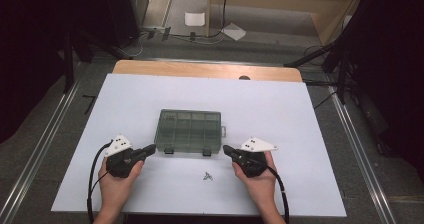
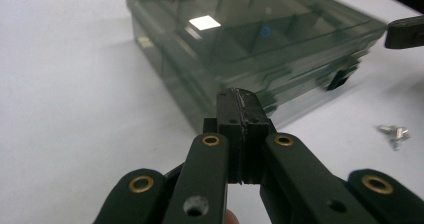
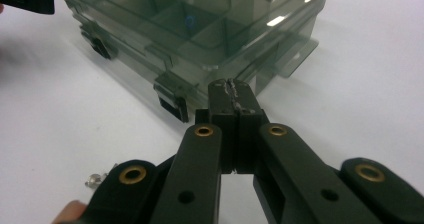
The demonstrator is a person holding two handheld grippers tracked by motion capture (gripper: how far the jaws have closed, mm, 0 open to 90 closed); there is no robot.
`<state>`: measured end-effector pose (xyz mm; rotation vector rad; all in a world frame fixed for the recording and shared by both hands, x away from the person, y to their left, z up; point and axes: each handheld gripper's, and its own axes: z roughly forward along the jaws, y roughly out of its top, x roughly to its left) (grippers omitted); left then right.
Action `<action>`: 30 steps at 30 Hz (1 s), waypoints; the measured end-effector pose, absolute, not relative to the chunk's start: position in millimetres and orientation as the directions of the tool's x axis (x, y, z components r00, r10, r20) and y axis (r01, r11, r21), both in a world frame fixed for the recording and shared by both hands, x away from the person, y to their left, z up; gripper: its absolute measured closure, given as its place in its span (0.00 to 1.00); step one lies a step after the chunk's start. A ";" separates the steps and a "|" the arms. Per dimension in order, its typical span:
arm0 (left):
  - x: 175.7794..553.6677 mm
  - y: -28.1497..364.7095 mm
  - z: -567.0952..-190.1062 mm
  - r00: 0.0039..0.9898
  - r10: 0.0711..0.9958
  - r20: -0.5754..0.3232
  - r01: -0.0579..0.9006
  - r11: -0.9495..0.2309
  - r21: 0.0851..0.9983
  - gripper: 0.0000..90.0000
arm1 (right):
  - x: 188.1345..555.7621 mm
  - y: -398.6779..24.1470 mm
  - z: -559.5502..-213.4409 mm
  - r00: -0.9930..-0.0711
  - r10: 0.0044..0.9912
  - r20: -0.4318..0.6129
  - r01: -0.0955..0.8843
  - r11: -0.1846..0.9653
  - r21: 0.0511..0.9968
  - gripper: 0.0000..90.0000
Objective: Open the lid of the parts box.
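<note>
A smoky clear plastic compartment box [image 1: 189, 130] lies lid-down shut at the table's middle, with two dark latches on its near side. My left gripper [image 1: 150, 148] rests just off the box's near left corner, jaws pressed together with nothing between them [image 2: 240, 96]. My right gripper [image 1: 226, 149] sits off the near right corner, also shut and empty [image 3: 231, 86], close to the right latch [image 3: 172, 100]. A small cluster of metal screws [image 1: 207, 175] lies on the table between the two hands.
The white table top [image 1: 125, 99] spreads wide around the box, with a wooden strip [image 1: 205, 70] along its far edge. Dark stands and cables sit on the floor beyond. The other gripper's tip [image 2: 405, 32] shows beyond the box in each gripper view.
</note>
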<state>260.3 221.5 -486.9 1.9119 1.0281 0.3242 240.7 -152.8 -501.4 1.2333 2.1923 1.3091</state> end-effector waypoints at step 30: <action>268.6 218.8 -487.4 0.596 0.782 -0.181 0.530 -0.214 0.821 0.99 | 245.5 -142.5 -498.5 -0.589 0.794 0.154 0.511 0.218 0.832 1.00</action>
